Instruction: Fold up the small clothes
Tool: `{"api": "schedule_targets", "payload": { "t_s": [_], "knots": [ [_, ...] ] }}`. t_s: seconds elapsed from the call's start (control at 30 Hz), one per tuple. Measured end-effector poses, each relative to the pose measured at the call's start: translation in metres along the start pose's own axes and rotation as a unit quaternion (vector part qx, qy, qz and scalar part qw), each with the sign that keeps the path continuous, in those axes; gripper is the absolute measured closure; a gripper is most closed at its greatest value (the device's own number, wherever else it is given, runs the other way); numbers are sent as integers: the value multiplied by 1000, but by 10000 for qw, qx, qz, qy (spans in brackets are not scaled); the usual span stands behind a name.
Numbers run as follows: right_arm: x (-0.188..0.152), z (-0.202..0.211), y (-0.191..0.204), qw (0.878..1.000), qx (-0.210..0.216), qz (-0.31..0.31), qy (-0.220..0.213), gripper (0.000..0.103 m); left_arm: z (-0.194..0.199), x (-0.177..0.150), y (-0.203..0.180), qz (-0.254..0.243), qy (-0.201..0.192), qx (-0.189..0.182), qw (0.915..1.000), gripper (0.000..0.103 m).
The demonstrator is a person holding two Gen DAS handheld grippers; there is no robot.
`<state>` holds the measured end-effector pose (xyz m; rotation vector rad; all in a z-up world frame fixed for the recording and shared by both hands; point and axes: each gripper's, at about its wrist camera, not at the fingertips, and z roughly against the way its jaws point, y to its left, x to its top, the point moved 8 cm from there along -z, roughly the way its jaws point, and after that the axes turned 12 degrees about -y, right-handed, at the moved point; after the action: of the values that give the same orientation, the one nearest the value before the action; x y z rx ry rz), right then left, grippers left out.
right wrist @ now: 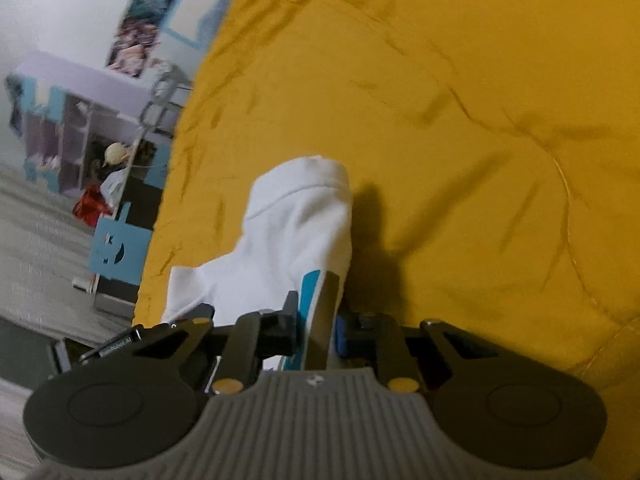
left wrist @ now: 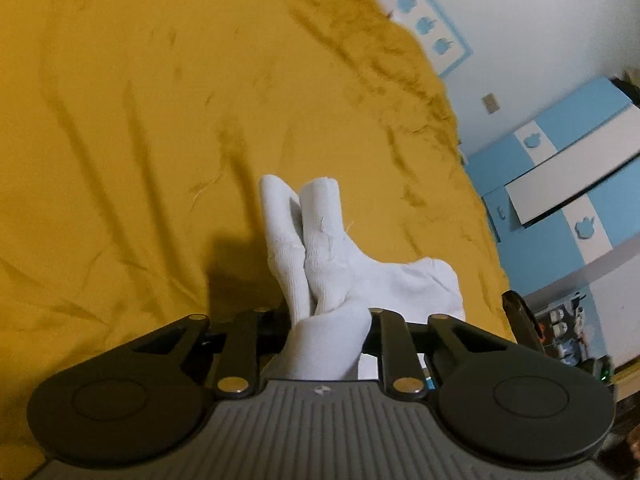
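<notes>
White cotton socks [left wrist: 320, 248] are hanging in the left gripper [left wrist: 326, 320], whose jaws are standing nearly closed and pinching the fabric between them. In the left wrist view two ribbed sock lengths are lying side by side, their long axes running away from the jaws toward the far side of the mustard-yellow bedspread [left wrist: 140, 120]; the ends are pointing away from the camera, and a further portion is bending off to the right, resting on the bedspread.

In the right wrist view the right gripper [right wrist: 316, 320] is clamping white sock fabric [right wrist: 296, 224] in jaws that are almost closed; a teal stripe is showing beside one finger. The fabric's long axis is extending forward from the jaws, its folded, rounded end pointing away, with a flap spreading to the lower left. Whether the two grippers are sharing one garment cannot be told.

Blue-and-white cabinets [left wrist: 560, 168] are standing beyond the bed's edge.
</notes>
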<state>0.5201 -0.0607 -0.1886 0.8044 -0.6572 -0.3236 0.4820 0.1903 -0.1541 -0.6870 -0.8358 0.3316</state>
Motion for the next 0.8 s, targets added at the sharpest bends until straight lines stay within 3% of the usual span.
{"api": "schedule_targets", "payload": {
  "t_s": [0.2,0.43,0.63,0.8],
  "knots": [
    [4,53,51,9962,434,585,-472,92,68,9,-57,-697,-865,-253,9935,80],
    [-5,143,109,9819,1041,1225,-1002,93,160,-6,-119,-1257,-1783,-576,9742,81],
    [-11,237,142,9640,1512,1589,-1499,93,223,-27,-175,-1480,-2337,-956,9562,81],
    [-21,321,150,9513,1647,1901,-1780,93,250,-48,-220,-1643,-2440,-1220,9479,81]
  ]
}}
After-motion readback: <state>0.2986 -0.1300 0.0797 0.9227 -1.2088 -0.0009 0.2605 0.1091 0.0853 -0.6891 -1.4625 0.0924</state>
